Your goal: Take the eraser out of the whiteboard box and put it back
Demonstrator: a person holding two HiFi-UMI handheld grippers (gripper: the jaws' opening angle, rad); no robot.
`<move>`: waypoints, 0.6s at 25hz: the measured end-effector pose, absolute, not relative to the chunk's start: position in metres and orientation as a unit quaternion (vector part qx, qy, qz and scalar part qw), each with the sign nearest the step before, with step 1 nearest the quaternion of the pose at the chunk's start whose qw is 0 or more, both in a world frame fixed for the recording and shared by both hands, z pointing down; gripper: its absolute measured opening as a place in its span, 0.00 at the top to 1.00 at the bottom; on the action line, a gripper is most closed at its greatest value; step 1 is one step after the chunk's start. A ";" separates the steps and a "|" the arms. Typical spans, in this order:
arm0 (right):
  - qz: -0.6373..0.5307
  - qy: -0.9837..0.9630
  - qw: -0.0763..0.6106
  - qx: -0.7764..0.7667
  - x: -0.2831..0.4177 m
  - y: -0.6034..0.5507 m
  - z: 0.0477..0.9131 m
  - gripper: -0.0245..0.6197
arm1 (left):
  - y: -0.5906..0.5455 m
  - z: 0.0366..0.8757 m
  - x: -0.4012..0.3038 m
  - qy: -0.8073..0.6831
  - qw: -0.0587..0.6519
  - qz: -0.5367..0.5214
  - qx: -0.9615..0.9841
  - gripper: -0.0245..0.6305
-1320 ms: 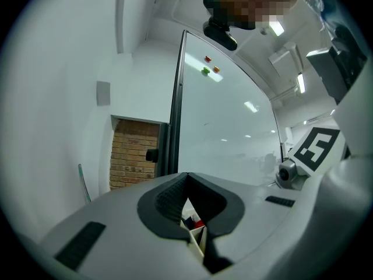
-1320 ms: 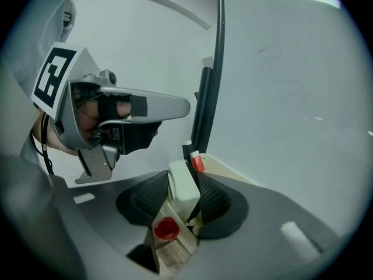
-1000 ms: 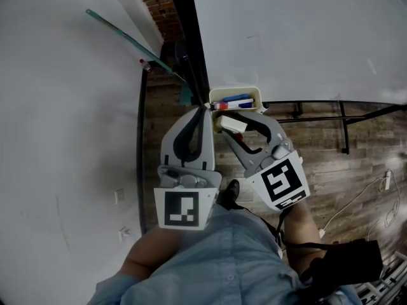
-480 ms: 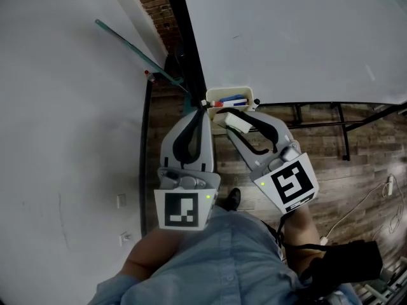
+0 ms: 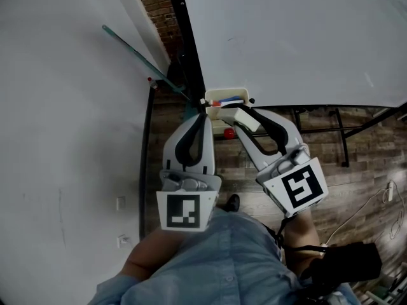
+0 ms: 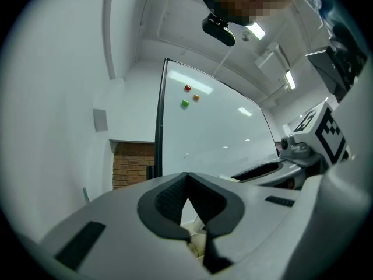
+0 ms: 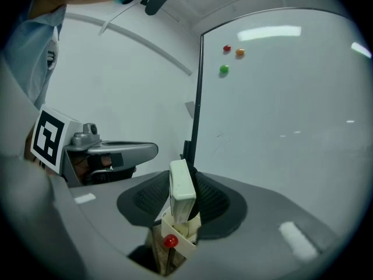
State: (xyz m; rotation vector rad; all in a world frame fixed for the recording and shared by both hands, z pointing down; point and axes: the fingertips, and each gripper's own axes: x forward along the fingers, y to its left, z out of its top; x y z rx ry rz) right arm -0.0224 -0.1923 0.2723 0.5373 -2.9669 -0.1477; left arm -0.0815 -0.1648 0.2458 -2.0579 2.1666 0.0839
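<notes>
My right gripper (image 5: 247, 116) is shut on the white eraser (image 5: 244, 119), which it holds edge-up just above and in front of the cream whiteboard box (image 5: 224, 96). In the right gripper view the eraser (image 7: 182, 190) stands upright between the dark pads, with the box (image 7: 179, 241) right beneath it. Red and blue markers (image 5: 229, 100) lie in the box. My left gripper (image 5: 205, 110) is shut and empty, its tips at the box's left end. In the left gripper view its jaws (image 6: 187, 177) meet, and a corner of the box (image 6: 196, 245) shows under them.
The whiteboard (image 5: 292, 37) fills the upper right, its black frame post (image 5: 191, 49) beside the box. Three small magnets (image 7: 227, 57) sit high on it. A small red knob (image 7: 170, 241) shows at the box's front. A white wall (image 5: 63, 107) is at left, above a wood floor (image 5: 356, 151).
The right gripper has risen with the eraser and drifted right, away from the box's opening. The left gripper has moved up slightly and stays shut at the box's left end.
</notes>
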 end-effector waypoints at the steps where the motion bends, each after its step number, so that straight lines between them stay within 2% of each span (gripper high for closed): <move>1: -0.050 -0.981 0.058 0.180 -0.021 -0.191 0.270 0.75 | -0.163 0.245 -0.081 0.723 0.077 0.028 -0.686 0.96; 15: -0.067 -0.979 0.033 0.187 -0.011 -0.176 0.246 0.75 | -0.145 0.231 -0.072 0.715 0.109 0.031 -0.690 0.96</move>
